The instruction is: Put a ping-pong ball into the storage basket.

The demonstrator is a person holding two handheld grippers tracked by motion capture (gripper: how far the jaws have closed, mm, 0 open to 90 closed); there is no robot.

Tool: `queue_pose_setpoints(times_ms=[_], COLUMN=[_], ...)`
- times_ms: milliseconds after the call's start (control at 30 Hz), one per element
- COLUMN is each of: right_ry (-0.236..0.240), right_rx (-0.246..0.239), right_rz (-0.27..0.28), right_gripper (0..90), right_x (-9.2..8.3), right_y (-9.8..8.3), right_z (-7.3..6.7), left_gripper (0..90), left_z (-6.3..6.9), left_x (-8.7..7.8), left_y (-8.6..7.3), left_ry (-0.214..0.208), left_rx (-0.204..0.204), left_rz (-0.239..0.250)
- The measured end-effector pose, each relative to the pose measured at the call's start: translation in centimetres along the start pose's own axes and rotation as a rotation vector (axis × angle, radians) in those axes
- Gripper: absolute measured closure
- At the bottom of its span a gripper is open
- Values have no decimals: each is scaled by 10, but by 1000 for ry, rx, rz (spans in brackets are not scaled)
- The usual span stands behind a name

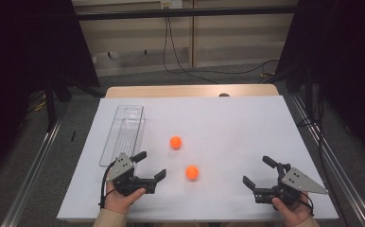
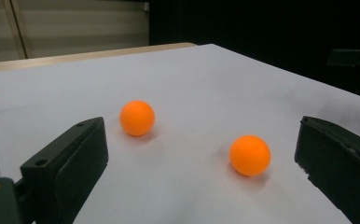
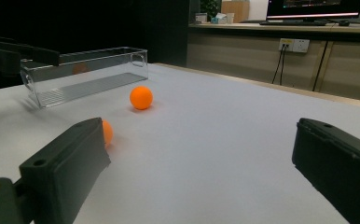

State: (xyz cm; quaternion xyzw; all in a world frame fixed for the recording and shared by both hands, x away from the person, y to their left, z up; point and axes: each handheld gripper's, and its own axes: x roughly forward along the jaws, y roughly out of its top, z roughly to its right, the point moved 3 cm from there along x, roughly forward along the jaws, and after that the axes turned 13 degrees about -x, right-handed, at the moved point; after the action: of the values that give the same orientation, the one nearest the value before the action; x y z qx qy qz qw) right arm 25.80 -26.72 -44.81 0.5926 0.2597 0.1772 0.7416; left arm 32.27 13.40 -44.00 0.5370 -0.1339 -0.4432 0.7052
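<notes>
**Two loose balls and nothing to stop a roll**

The left claw (image 1: 151, 165) sits low over the tabletop (image 1: 237, 123) with its jaws spread wide and nothing between them. Just ahead of it, a little toward the open middle of the sheet, lies the nearer orange ball (image 1: 192, 172); in the left gripper view that ball (image 2: 250, 155) sits closer to one jaw than the other, not centred in the gap. Farther out from the claw rests the second ball (image 1: 175, 142), and beyond its other side the clear tray (image 1: 122, 135) stands lengthwise, empty as far as I can see.

The right claw (image 1: 256, 171) is also spread and empty, well apart from both balls, pointing across toward them.

My worry is the off-centre line-up. If the left claw goes forward as it stands, one jaw would likely touch the ball first and nudge it away; on this smooth white surface a light round ball will run, maybe toward the table's edge, maybe into its twin. A hard squeeze on such a slick, hollow-looking thing could also pop it out sideways. And the tray looks light enough to slide if a jaw clips its wall.
</notes>
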Motion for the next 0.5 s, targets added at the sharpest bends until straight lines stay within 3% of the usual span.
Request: queue_pose_setpoints(times_ms=[500], right_ry=[-2], right_rx=[-3], right_rz=[4], right_gripper=[21], right_x=[0], right_y=[0], right_z=[0], left_gripper=[26], left_z=[7], left_x=[10], left_y=[-4], left_ry=[-26], left_rx=[15], left_rz=[-30])
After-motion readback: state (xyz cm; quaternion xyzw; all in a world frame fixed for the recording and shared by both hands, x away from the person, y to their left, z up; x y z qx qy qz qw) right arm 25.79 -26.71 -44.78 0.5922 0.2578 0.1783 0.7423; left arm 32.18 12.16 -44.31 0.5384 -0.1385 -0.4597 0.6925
